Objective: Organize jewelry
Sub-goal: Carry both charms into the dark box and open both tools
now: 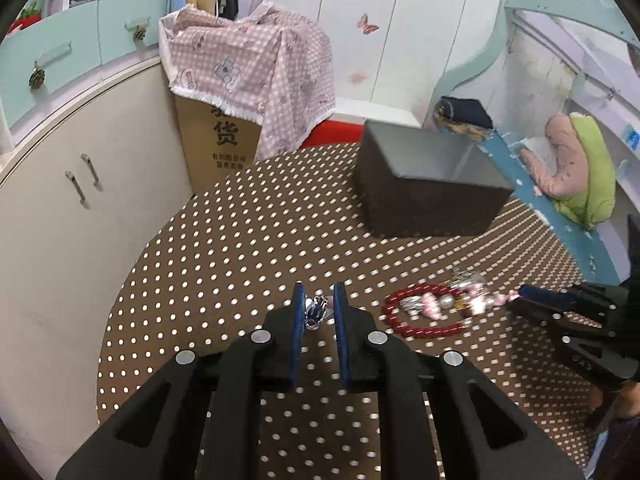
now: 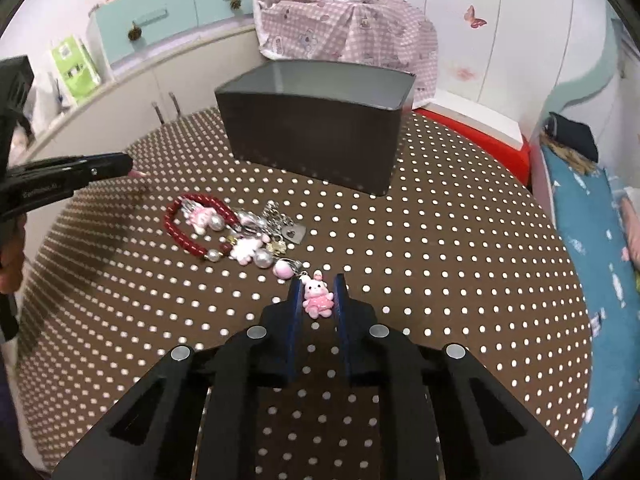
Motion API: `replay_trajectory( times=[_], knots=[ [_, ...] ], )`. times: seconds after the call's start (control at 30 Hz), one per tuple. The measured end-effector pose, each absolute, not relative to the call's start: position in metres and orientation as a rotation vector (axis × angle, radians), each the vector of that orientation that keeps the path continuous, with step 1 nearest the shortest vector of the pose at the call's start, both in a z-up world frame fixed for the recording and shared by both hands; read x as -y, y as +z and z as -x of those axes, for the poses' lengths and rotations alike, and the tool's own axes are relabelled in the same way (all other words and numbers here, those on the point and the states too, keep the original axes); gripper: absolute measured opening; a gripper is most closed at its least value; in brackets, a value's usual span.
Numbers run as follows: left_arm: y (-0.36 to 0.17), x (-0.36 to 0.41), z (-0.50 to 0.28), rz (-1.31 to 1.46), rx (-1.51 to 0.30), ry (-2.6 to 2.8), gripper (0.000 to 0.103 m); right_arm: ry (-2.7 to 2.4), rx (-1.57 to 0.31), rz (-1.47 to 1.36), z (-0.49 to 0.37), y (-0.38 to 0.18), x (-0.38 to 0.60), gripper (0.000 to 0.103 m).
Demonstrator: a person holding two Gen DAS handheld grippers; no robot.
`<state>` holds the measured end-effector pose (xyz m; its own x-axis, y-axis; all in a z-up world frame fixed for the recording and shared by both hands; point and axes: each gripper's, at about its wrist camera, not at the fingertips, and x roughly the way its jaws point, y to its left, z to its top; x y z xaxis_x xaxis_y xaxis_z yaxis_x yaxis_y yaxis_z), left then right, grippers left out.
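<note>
Brown cloth with white dots covering the round counter (image 2: 460,260), and on it a loose heap of jewelry: a red beaded bracelet (image 2: 188,226), pearl and pink charms (image 2: 256,250), a silver chain with a heart-cut tag (image 2: 293,233). Left tongs (image 1: 319,308) nearly closed on a small silver ornament with a dark blue stone (image 1: 316,312), pinched between the blue pads (image 1: 298,316); whether clear of the cloth, hard to tell. Right tongs (image 2: 318,298) likewise narrowed around a pink glossy bunny charm (image 2: 318,299), pads touching or almost touching its sides, its ring and chain trailing back toward the heap. Probably light, hard and slick, both pieces: little weight to fight, but smooth plastic and polished metal apt to squirt out of a shallow pinch. Best held across the widest part of the body, not by ears or thin prongs, likely the fragile bits. Chain on the bunny likely to drag neighbouring charms along if still tangled; a slow lift advisable. Bracelet presumably floppy, better hooked at one side of the loop. Dark grey open-topped rectangular box (image 2: 316,120) standing at the far side of the counter, well apart from the heap; grey inner walls visible, floor hidden, so contents unknown. Seemingly the destination for the pieces.
</note>
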<state>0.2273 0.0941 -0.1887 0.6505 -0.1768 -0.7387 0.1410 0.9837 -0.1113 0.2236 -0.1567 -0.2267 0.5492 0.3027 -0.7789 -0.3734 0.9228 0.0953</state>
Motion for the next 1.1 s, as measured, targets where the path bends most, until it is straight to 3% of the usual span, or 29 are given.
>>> replay_trajectory(
  times=[0.6, 1.1],
  knots=[
    [-0.111, -0.054, -0.265, 0.200, -0.763, -0.474, 0.013, 0.409, -0.736, -0.021, -0.260, -0.134, 0.178, 0.016],
    [-0.156, -0.010, -0.352, 0.207, -0.941, -0.494, 0.013, 0.436, -0.791, -0.018, -0.337, -0.149, 0.149, 0.016]
  ],
)
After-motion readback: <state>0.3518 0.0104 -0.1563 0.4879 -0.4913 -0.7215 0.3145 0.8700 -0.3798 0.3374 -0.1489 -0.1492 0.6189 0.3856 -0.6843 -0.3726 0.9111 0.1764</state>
